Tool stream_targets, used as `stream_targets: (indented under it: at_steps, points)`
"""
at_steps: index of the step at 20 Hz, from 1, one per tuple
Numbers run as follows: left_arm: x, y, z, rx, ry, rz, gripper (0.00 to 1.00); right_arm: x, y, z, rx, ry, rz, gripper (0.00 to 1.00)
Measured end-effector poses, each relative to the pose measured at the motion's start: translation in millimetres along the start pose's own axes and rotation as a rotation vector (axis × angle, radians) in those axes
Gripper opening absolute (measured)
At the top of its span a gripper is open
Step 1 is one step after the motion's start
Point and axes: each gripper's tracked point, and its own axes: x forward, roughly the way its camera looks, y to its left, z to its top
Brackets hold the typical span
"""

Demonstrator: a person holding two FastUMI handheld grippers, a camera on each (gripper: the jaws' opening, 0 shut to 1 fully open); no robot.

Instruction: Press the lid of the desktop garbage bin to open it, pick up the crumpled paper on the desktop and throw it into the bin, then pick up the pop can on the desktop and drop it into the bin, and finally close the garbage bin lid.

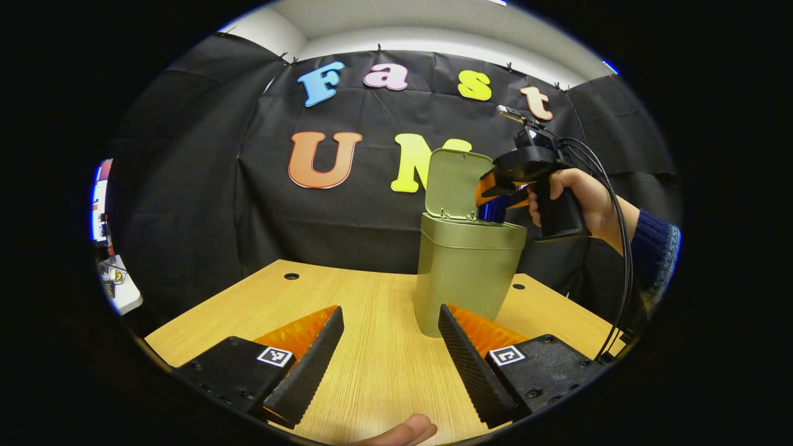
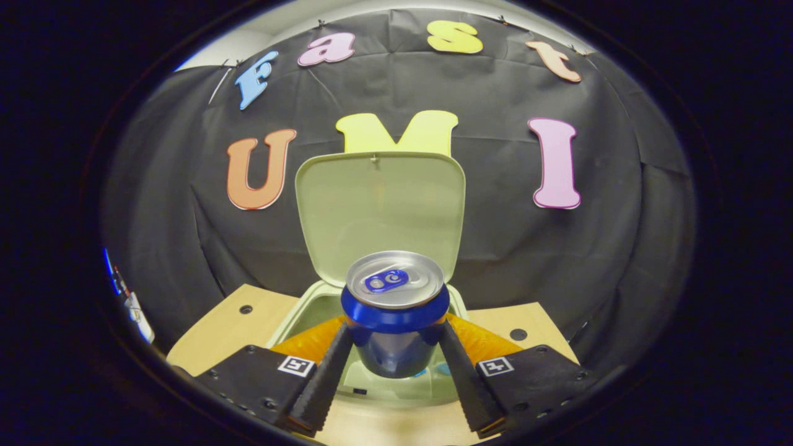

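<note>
The right gripper's (image 2: 394, 353) fingers clench the blue aluminium pop can (image 2: 395, 310) over the open olive plastic bin (image 2: 297, 316); tilted on release, it may strike the raised lid (image 2: 381, 210).

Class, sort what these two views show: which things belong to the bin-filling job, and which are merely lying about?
Belongs to the job:
- garbage bin, its lid standing open
- pop can, held upright over the bin's opening
- right gripper, shut on the can
- left gripper, open above the table

Just lying about:
- wooden table
- white device at the table's far left edge

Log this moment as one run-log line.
stage: can drop | right claw: shut on pop can, over open bin | lid: up | left claw: open
</note>
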Motion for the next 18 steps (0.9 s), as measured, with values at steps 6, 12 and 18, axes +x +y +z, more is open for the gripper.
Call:
stream_targets:
  at_steps: [6,12,18]
  points:
    - [-3,-5,0,0.014,0.006,-0.016,0.99,-6,12,7,-0.055,-0.028,0.007,0.82]
    - [-2,-3,-2,0.015,0.012,-0.019,0.99,-22,19,23,-0.096,-0.078,-0.008,0.95]
    - [1,7,-4,-0.006,0.015,0.005,0.99,-45,28,67,-0.133,-0.146,-0.028,0.94]
